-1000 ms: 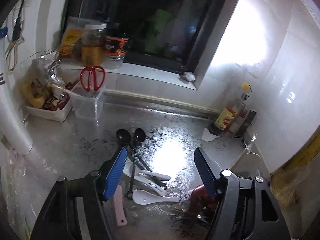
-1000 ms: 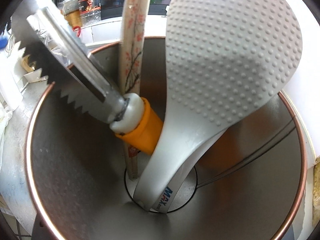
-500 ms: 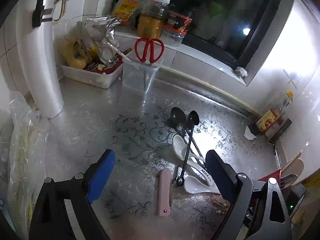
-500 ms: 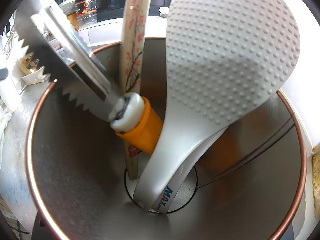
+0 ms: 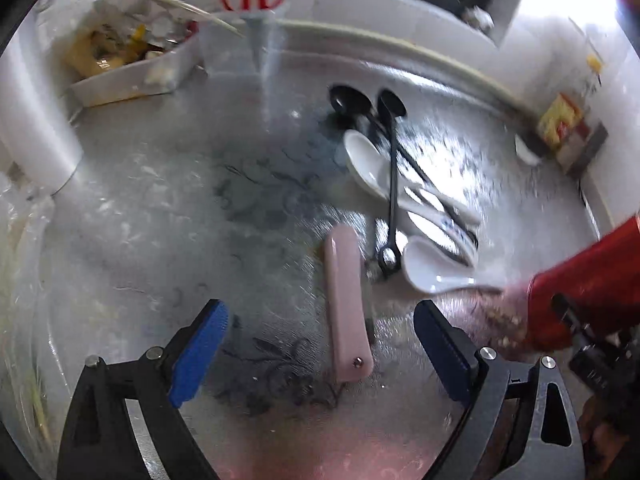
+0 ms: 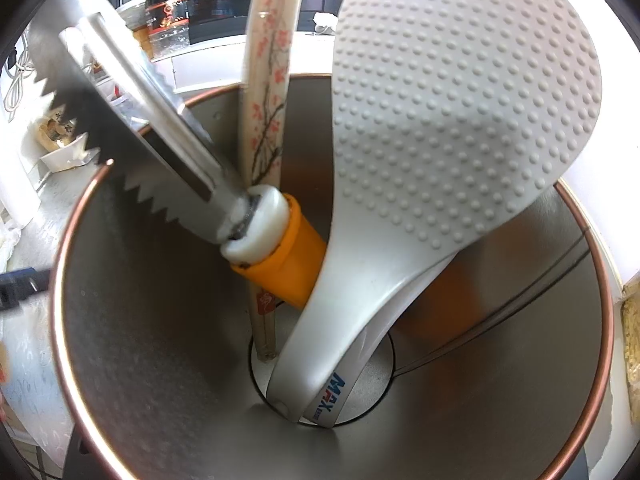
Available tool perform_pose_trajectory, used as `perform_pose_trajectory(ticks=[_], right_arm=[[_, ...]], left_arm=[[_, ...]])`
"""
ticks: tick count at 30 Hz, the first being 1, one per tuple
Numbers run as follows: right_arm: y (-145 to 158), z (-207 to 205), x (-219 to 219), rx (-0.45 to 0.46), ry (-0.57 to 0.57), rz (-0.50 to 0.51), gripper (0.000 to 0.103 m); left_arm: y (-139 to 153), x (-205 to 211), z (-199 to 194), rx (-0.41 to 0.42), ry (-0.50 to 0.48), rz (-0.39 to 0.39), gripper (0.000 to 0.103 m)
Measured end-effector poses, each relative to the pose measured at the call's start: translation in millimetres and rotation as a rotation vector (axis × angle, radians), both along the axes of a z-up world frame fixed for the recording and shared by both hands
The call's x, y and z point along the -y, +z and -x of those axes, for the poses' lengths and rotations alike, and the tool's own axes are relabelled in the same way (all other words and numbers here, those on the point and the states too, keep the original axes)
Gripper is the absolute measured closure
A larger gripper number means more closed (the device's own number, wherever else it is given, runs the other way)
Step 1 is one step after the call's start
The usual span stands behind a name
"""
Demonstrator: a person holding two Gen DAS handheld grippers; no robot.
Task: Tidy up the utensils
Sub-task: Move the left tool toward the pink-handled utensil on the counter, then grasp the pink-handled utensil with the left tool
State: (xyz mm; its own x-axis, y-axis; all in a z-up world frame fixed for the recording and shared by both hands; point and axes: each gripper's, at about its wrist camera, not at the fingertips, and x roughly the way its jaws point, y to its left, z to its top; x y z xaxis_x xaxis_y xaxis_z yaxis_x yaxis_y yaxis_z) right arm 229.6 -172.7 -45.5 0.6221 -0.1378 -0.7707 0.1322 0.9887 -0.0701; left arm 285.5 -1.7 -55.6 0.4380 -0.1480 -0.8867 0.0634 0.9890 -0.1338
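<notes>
The left gripper [image 5: 320, 344] has just been opening its jaws wide, nothing pressed between them, and the pink handle [image 5: 346, 308] lies on the tabletop [image 5: 160, 220] between the pads. I would lower straight and close across its narrow width, clear of the white spoons [image 5: 424, 264]. The right jaws are out of sight, so their state I cannot tell; that camera looks into the metal holder [image 6: 140, 360], where the rice paddle [image 6: 440, 140] stands.

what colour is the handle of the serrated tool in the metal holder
Orange with a white collar, clearest in the right wrist view.

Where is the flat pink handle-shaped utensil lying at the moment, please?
In the left wrist view, the pink utensil lies on the patterned countertop between the open left gripper fingers, just left of the white spoons.
</notes>
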Motion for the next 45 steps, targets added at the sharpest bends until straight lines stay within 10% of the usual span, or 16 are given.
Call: perform_pose_trajectory(ticks=[12, 23, 45], right_arm=[[-1, 0, 1, 0.002, -0.001, -0.001, 0.011], [-2, 1, 1, 0.002, -0.004, 0.000, 0.011], [-2, 2, 2, 0.002, 0.002, 0.002, 0.011]], left_arm=[[-18, 28, -4, 0.000, -0.101, -0.187, 0.012], [-12, -1, -6, 0.013, -0.067, -0.142, 0.074], [-10, -49, -28, -0.040, 0.028, -0.120, 0.075]])
